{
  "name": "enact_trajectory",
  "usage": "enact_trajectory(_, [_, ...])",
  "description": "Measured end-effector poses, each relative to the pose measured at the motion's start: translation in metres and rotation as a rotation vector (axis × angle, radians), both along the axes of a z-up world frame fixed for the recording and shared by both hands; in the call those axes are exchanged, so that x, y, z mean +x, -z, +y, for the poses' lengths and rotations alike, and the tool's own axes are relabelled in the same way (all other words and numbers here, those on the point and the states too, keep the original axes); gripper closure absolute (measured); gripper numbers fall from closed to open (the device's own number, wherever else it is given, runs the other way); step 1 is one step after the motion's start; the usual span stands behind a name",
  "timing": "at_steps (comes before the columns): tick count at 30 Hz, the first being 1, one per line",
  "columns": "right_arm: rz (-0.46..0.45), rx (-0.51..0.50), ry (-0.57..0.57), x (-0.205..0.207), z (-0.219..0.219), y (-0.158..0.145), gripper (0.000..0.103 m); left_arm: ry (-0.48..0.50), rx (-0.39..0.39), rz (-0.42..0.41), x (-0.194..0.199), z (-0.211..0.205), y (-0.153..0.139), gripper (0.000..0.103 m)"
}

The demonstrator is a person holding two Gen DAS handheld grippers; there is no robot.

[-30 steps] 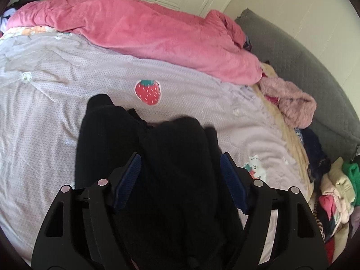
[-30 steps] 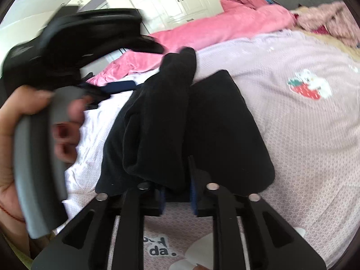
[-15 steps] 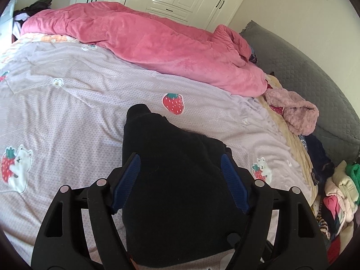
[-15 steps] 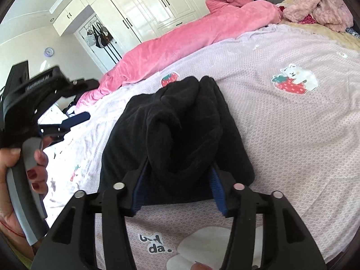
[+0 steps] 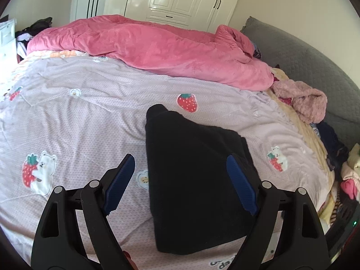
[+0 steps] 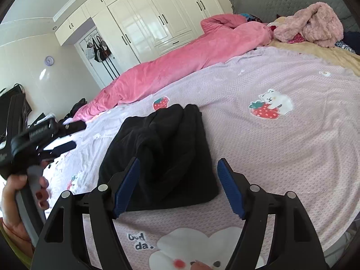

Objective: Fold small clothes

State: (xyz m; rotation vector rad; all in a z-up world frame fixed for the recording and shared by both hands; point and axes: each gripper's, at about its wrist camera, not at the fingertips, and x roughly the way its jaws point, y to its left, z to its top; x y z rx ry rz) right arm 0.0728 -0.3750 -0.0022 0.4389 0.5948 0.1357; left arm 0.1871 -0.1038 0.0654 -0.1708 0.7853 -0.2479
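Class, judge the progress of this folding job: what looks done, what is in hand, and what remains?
Done: the black garment lies folded into a compact bundle on the lilac bedspread.
In hand: nothing. The left gripper and right gripper are both opening, with no pad pressing the cloth.
Left: the fluffy pink garment lies crumpled, and more clothes are heaped beside the bed.

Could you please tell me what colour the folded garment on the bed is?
Plain black garment, no visible pattern; clearest in the left wrist view.
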Motion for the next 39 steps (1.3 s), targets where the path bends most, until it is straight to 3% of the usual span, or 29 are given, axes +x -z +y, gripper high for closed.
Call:
enact_trajectory(7, [0.0, -0.018, 0.007, 0.002, -0.001, 0.001, 0.033, -0.01, 0.047, 0.012, -0.007, 0.011, 0.019, 0.024])
enact_trajectory(12, [-0.004, -0.035, -0.002, 0.008, -0.002, -0.006, 0.033, -0.013, 0.042, 0.069, -0.002, 0.017, 0.043, 0.024])
enact_trajectory(17, [0.024, -0.03, -0.03, 0.037, -0.006, -0.011, 0.033, 0.025, 0.041, 0.104, 0.002, 0.007, 0.064, 0.024])
enact_trajectory(23, [0.141, 0.084, -0.115, 0.101, -0.005, -0.003, 0.034, 0.033, 0.069, 0.088, 0.0, -0.004, 0.067, 0.023])
enact_trajectory(26, [0.246, 0.055, -0.139, 0.134, 0.004, 0.012, 0.033, 0.033, 0.06, 0.091, 0.001, -0.005, 0.068, 0.023])
enact_trajectory(28, [0.306, 0.061, -0.169, 0.147, 0.012, 0.024, 0.047, 0.038, 0.06, 0.092, 0.0, -0.006, 0.069, 0.023])
enact_trajectory(29, [0.299, 0.047, -0.182, 0.148, 0.016, 0.026, 0.079, 0.043, 0.059, 0.094, 0.0, -0.007, 0.07, 0.023])
enact_trajectory(30, [0.276, 0.014, -0.194, 0.147, 0.02, 0.024, 0.086, 0.052, 0.058, 0.096, 0.0, -0.009, 0.07, 0.023])
enact_trajectory(32, [0.203, -0.091, -0.202, 0.134, 0.027, 0.012, 0.089, 0.075, 0.064, 0.092, -0.003, -0.014, 0.069, 0.023])
enact_trajectory(34, [0.161, -0.096, -0.189, 0.125, 0.022, 0.004, 0.089, 0.106, 0.07, 0.088, -0.007, -0.022, 0.069, 0.023])
enact_trajectory(39, [0.2, -0.217, -0.166, 0.128, 0.025, 0.028, 0.081, 0.119, 0.086, 0.098, -0.011, -0.032, 0.075, 0.023])
